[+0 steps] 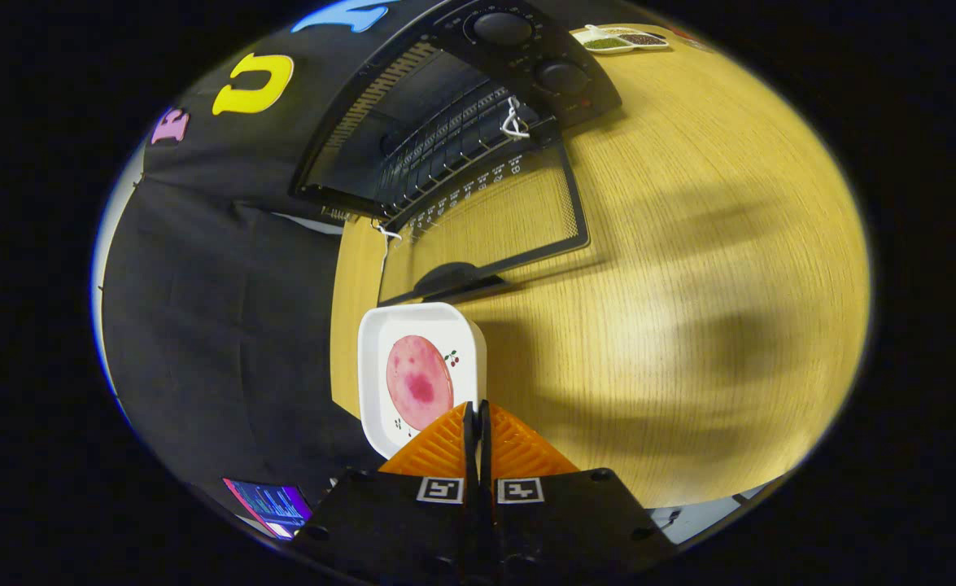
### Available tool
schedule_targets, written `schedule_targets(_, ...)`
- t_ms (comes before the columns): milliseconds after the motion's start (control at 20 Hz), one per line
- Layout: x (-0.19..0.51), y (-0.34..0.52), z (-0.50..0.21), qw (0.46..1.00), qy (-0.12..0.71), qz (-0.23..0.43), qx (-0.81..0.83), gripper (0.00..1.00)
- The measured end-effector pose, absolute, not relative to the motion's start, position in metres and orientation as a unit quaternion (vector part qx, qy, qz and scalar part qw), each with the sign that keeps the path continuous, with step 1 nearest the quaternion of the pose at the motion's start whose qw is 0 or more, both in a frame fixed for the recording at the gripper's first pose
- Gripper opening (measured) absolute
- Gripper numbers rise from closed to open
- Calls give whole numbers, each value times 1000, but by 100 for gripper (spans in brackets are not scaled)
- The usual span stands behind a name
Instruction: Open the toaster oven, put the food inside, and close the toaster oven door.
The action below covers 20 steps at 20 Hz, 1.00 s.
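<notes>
A: Since the oven [445, 122] door [494, 236] already lies flat on the counter [689, 325], hinged down toward the dish [421, 374], I'd judge the opening step done. Why is the dish held at that angle?

B: It looks pinched by its near rim. The tongs [478, 415] are closed to a thin slit, and that slit sits right on the dish's edge, so I judge both fingers are clamped on the rim, though the contact itself is hidden behind the fingers.

A: Is the dish resting on the counter or lifted?

B: Can't tell for sure. It hangs half over the counter's edge on the side toward the black cloth, which suggests it is being carried, not resting.

A: And what's in it?

B: One round pink slice [419, 382], lying flat in the middle of the white dish, with a small cherry print beside it. Nothing else.

A: Where is the dish relative to the oven?

B: Just short of the door's handle [453, 281], on the near side; the rack [453, 150] is beyond the door, inside the cavity, bare from what shows.

A: Anything else in there?

B: White cord [514, 122] is tied at the rack's corner by the knobs [502, 28]. Beyond the oven, a small tray [620, 38] holds something greenish and something dark
</notes>
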State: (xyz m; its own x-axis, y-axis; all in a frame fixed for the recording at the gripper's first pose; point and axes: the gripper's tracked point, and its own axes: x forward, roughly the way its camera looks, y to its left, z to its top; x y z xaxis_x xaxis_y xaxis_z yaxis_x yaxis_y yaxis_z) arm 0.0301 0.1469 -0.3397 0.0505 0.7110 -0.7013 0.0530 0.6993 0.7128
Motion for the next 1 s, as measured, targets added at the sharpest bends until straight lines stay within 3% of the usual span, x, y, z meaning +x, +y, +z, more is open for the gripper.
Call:
schedule_targets(550,92,170,-313,720,555,136,393,1)
schedule_targets(1000,127,191,-309,711,492,23,502,1)
